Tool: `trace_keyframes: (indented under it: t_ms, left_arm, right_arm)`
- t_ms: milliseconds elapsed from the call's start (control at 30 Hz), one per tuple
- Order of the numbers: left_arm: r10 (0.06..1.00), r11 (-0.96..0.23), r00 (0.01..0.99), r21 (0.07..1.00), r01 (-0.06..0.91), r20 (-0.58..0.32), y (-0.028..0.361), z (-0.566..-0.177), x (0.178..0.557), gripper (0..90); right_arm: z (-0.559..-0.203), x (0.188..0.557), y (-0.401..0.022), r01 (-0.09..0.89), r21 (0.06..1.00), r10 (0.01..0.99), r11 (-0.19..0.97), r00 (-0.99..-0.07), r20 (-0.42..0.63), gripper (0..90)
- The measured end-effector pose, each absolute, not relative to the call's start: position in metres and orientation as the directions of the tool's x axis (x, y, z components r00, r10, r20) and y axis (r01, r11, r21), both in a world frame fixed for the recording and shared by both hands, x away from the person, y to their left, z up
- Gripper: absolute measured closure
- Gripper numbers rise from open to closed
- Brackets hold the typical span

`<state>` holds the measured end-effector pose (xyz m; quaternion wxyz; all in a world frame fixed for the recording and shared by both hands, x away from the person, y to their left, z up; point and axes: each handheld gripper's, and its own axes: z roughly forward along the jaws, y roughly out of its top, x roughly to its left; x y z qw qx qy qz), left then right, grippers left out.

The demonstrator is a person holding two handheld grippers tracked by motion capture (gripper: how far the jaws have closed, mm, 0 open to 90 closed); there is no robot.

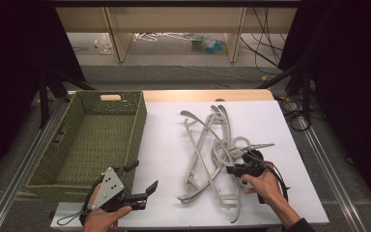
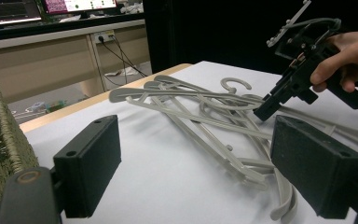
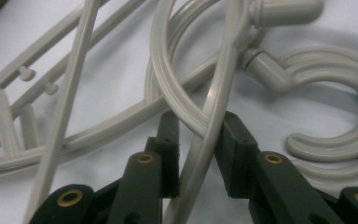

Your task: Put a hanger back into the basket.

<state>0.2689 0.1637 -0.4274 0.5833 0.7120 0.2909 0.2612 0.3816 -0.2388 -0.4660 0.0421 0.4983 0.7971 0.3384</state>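
A tangled pile of grey plastic hangers [image 1: 205, 140] lies on the white table top [image 1: 164, 145]. My right gripper [image 1: 230, 169] reaches into the pile's near right part, by the hooks. In the right gripper view its jaws [image 3: 198, 126] are closed around a thin hanger bar [image 3: 216, 93], with a curved hook [image 3: 335, 74] lying just beyond. My left gripper [image 1: 144, 175] is held at the front left, beside the basket, with its jaws wide apart and nothing between them [image 2: 196, 154]. From there I see the pile [image 2: 200, 109] and the right gripper [image 2: 265, 111] nosing into it.
A green woven basket [image 1: 137, 123] stands at the table's left [image 2: 0, 140]. Bare white surface lies between it and the hangers. Past the far edge are wooden desk legs, cables and clutter on the floor. Metal rails run along both sides of the table.
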Motion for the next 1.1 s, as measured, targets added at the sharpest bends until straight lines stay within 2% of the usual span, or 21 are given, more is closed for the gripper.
trace_keyframes:
  t_ms: [133,267,300,467,667,733,767,800,833,900,967,1033,1067,1100]
  left_arm:
    - [0.718,-0.154,0.695,0.982,0.108,0.037,0.164,-0.427,0.269,16.0]
    - [0.717,-0.160,0.696,0.981,0.108,0.040,0.163,-0.427,0.269,16.0]
    - [0.718,-0.160,0.695,0.981,0.110,0.039,0.163,-0.427,0.270,16.1]
    - [0.727,-0.153,0.686,0.981,0.122,0.028,0.158,-0.425,0.275,16.1]
    - [0.711,-0.231,0.697,0.967,0.108,0.092,0.136,-0.416,0.286,16.6]
    - [0.695,-0.254,0.711,0.962,0.099,0.110,0.127,-0.411,0.292,17.1]
    - [0.649,-0.288,0.751,0.953,0.092,0.123,0.115,-0.404,0.303,17.2]
    - [0.649,-0.288,0.751,0.953,0.092,0.123,0.115,-0.404,0.303,17.4]
    - [0.613,-0.331,0.775,0.940,0.080,0.150,0.103,-0.400,0.315,17.6]
    - [0.574,-0.364,0.805,0.927,0.089,0.148,0.090,-0.397,0.328,18.2]
    - [0.569,-0.375,0.806,0.924,0.079,0.162,0.083,-0.396,0.332,19.8]
    - [0.510,-0.427,0.838,0.903,0.054,0.192,0.065,-0.392,0.341,20.1]
    - [0.510,-0.427,0.838,0.903,0.054,0.192,0.065,-0.392,0.341,20.8]
    - [0.469,-0.462,0.864,0.884,0.066,0.180,0.056,-0.391,0.345,22.4]
  right_arm:
    - [-0.462,0.380,-0.244,0.754,0.591,0.804,0.287,-0.525,0.280,72.5]
    - [-0.455,0.378,-0.248,0.721,0.611,0.789,0.327,-0.564,0.243,73.0]
    - [-0.446,0.377,-0.252,0.681,0.639,0.768,0.358,-0.604,0.213,73.5]
    - [-0.428,0.371,-0.260,0.599,0.673,0.720,0.435,-0.680,0.139,74.4]
    - [-0.412,0.360,-0.266,0.478,0.702,0.644,0.527,-0.764,0.037,76.2]
    - [-0.409,0.356,-0.267,0.480,0.696,0.645,0.534,-0.763,0.030,76.6]
    - [-0.406,0.352,-0.267,0.432,0.698,0.613,0.571,-0.790,-0.013,77.1]
    - [-0.405,0.349,-0.267,0.413,0.694,0.599,0.589,-0.800,-0.032,77.4]
    - [-0.403,0.345,-0.266,0.415,0.692,0.601,0.591,-0.798,-0.035,77.8]
    - [-0.399,0.340,-0.266,0.383,0.690,0.566,0.614,-0.823,-0.046,78.7]
    - [-0.397,0.336,-0.266,0.369,0.698,0.568,0.614,-0.820,-0.066,79.0]
    - [-0.393,0.329,-0.263,0.327,0.708,0.540,0.626,-0.837,-0.091,79.4]
    - [-0.393,0.329,-0.263,0.327,0.708,0.540,0.626,-0.837,-0.091,79.4]
    - [-0.390,0.325,-0.262,0.309,0.700,0.511,0.644,-0.854,-0.093,79.5]
